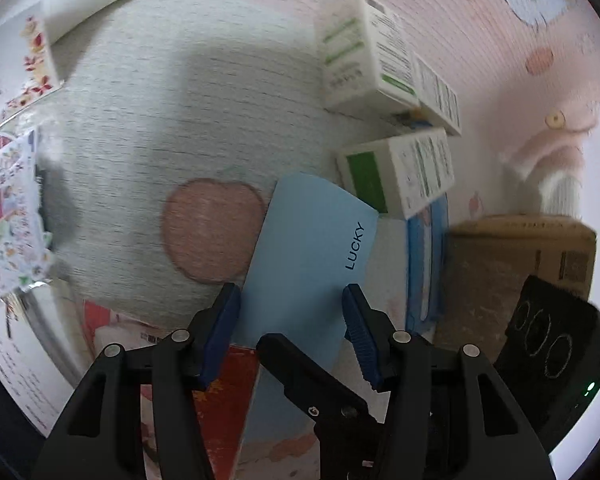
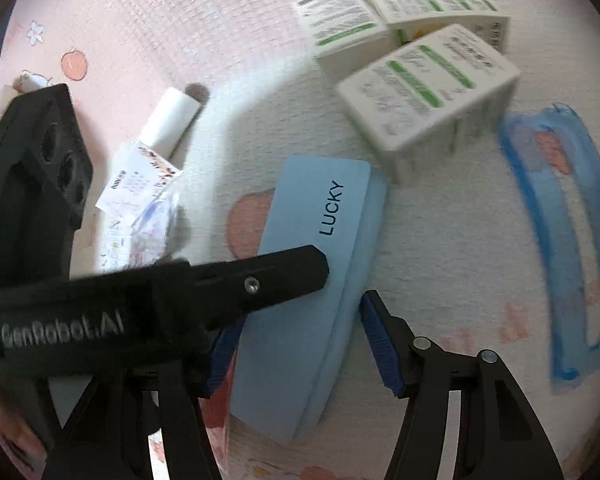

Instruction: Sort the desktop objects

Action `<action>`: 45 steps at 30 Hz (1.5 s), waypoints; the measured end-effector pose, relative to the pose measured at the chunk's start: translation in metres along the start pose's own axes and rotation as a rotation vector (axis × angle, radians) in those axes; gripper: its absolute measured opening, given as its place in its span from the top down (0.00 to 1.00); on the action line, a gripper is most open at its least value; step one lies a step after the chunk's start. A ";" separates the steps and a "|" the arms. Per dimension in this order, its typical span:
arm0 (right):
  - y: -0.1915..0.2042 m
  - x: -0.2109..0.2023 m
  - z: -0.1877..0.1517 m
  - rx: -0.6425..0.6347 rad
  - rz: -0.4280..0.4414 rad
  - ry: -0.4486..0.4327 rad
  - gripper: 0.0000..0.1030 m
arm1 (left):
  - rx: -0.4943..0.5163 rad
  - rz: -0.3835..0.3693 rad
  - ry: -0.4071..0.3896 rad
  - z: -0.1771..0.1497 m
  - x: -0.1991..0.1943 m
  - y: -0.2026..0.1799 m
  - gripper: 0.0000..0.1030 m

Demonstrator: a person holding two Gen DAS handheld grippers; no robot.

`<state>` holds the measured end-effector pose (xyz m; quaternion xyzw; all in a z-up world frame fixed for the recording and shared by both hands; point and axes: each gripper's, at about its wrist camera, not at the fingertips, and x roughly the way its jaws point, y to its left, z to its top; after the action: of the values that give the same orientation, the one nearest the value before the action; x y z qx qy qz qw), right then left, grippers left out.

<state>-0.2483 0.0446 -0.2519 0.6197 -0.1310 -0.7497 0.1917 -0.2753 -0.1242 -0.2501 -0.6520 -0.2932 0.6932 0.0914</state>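
A light blue case [image 1: 312,248] printed LUCKY lies flat on the patterned cloth, seen in both wrist views [image 2: 320,216]. My left gripper [image 1: 292,312] straddles its near end, one blue pad [image 1: 226,320] beside each long edge, and no squeeze shows. My right gripper [image 2: 300,320] straddles the same case from another side, its right pad [image 2: 380,344] just off the edge. The left tool's black body [image 2: 260,284] crosses above the case and hides the right gripper's left pad in part. The right tool's black housing [image 1: 556,356] shows at the lower right.
Several white boxes with green stripes [image 1: 364,48] [image 2: 428,88] stand close behind the case. A white roll [image 2: 172,120] and printed paper packets [image 2: 140,184] lie to the left. A brown cardboard box [image 1: 520,252], a blue-edged plastic piece [image 2: 548,216] and a red booklet [image 1: 224,400] lie nearby.
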 end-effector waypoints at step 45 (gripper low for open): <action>-0.101 -0.122 -0.142 0.175 0.157 -0.033 0.49 | -0.239 -0.015 -0.139 -0.212 -0.006 -0.019 0.62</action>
<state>-0.1020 0.1953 -0.2163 0.6095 -0.2474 -0.7281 0.1928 -0.0765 -0.0508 -0.2304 -0.6064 -0.3843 0.6961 -0.0023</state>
